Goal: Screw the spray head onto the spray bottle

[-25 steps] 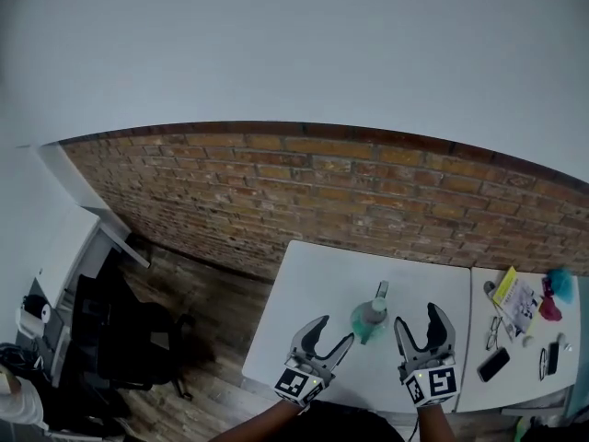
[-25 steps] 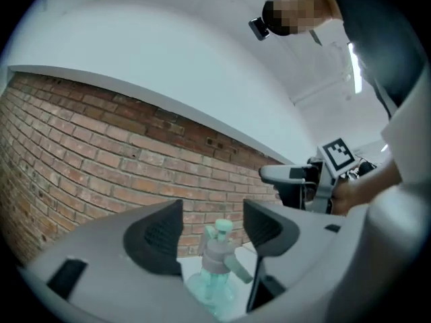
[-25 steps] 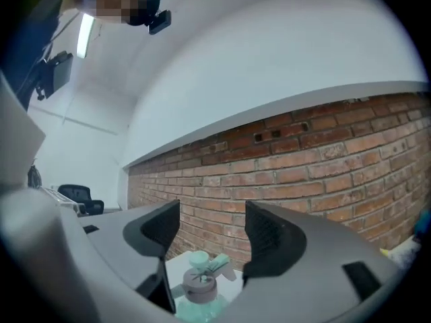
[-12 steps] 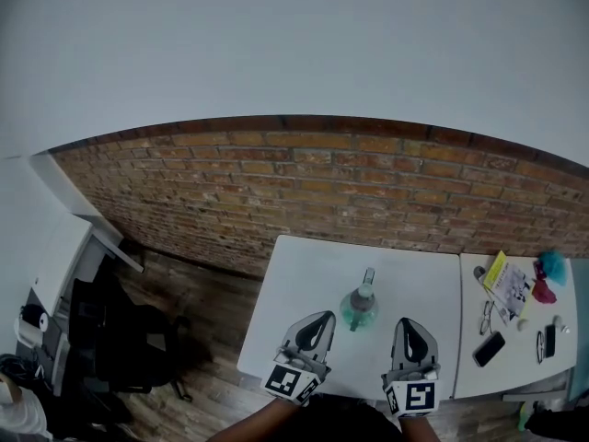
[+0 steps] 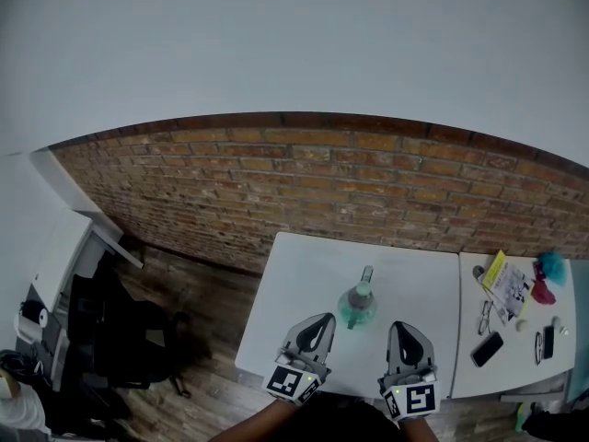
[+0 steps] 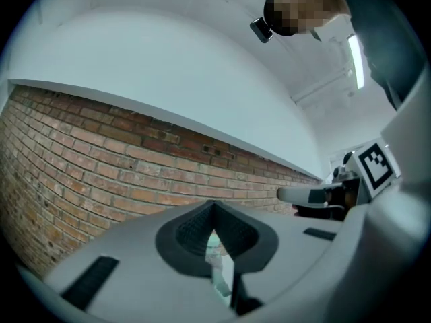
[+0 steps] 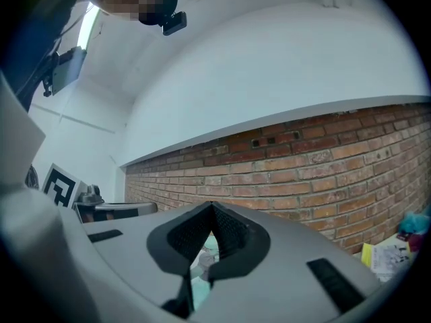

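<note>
In the head view, the left gripper (image 5: pixel 321 319) and right gripper (image 5: pixel 403 326) hang clenched and empty over the near edge of the white table (image 5: pixel 299 274), pointing toward the brick wall (image 5: pixel 276 191). The green, grey-topped bottle (image 5: pixel 357 308) stands ahead and between them, touching neither, with bare tabletop around it. In the left gripper view the jaws are pressed together, and the bottle shows through the slit below their tips. The right gripper view shows the same, with nothing held.

The spray bottle (image 5: pixel 357 308) is pale teal, the table (image 5: pixel 304 284) white, the wall (image 5: pixel 322 182) red-brown brick.
</note>
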Tool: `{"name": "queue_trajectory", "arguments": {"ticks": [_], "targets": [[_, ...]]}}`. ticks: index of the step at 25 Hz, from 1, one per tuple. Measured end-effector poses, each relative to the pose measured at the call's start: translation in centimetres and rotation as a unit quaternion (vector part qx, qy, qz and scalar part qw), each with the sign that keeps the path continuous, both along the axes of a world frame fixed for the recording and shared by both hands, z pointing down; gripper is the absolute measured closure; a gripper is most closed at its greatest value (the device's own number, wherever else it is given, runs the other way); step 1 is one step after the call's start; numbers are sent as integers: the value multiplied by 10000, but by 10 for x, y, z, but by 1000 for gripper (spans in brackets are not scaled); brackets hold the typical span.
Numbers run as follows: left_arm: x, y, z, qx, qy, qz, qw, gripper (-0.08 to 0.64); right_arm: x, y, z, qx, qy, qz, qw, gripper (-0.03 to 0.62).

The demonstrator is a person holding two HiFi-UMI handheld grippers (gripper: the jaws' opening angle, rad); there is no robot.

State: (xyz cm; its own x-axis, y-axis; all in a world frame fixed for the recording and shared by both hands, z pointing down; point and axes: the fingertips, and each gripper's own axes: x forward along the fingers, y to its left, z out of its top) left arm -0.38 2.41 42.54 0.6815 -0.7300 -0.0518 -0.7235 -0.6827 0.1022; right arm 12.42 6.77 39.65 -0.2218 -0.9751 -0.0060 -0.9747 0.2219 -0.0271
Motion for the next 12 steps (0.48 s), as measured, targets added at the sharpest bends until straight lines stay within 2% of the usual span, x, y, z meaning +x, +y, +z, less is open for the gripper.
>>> {"name": "queue_trajectory", "arguments": {"ticks": [12], "targets": [[2, -7, -2, 61, -40, -152, 9999, 558, 4, -6, 10, -195, 278, -23, 9994, 586]]}}
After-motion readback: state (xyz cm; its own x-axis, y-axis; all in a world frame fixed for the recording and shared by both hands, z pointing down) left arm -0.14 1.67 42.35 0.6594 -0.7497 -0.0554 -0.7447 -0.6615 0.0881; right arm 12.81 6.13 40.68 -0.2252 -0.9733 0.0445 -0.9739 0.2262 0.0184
